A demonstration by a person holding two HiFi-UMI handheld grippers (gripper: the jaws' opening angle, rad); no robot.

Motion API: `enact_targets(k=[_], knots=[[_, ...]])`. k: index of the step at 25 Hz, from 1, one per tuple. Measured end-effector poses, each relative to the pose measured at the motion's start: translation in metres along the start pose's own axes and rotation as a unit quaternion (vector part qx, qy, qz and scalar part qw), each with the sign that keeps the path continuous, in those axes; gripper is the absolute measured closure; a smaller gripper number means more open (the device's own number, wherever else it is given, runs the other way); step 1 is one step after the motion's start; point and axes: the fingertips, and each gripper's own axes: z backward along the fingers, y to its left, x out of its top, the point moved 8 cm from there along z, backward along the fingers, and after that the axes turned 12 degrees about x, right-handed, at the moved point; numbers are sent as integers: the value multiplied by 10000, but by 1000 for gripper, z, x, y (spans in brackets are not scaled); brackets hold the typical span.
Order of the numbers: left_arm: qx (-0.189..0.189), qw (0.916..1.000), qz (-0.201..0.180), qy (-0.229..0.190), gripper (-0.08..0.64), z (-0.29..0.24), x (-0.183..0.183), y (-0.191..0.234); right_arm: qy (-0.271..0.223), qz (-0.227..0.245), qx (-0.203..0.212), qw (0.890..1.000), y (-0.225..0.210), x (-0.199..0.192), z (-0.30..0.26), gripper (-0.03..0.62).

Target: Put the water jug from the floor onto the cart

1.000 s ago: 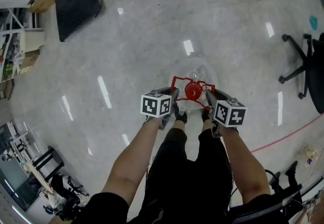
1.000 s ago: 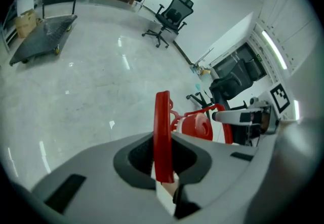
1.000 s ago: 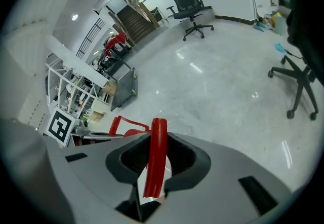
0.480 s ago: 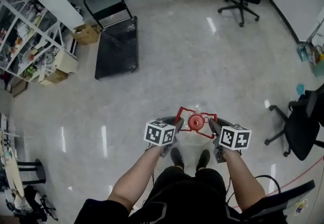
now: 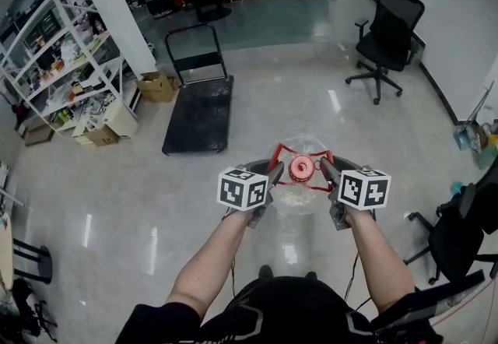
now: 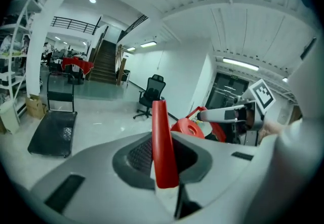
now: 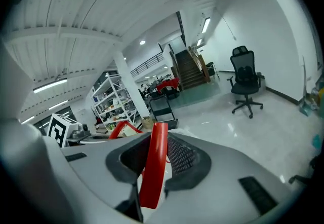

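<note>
Shelves (image 5: 58, 62), loaded, at the far left of the floor (image 5: 117, 179), with cardboard boxes (image 5: 158, 86) beside them. Cart (image 5: 198, 113), black flat deck, standing on the floor ahead and to the left. Left hand-held gripper (image 5: 272, 173): jaws nearly closed, just eased a touch wider, clamped on the red handle (image 6: 163, 142). Water jug (image 5: 296, 206), clear, hanging by that handle between both grippers, off the floor and well apart from the cart. Right hand-held gripper (image 5: 324, 171): jaws narrowly parted, clamped on the handle's other side. Office chair (image 5: 387, 31), far right.
</note>
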Motion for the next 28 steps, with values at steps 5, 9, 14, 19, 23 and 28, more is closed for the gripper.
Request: enact_targets(k=[5,9,14,19,23,28], knots=[[-37,9996,-48,-270,511,11,17,17,-67,288,47,9996,16,20,-16,505],[-63,9994,-74,-318,509,11,26,38,-36,332,39,9994,24,29,-41,505],[-141,9995,-102,-269,509,-4,40,66,15,256,83,9996,18,38,-75,505],[-25,9995,-16,-300,509,-40,56,82,116,180,308,9993,-11,52,-108,505],[255,9990,150,-346,509,-70,75,107,151,207,641,9976,-39,76,-149,505],[689,9955,402,-514,509,-101,119,140,237,430,1145,9922,-65,131,-200,505]])
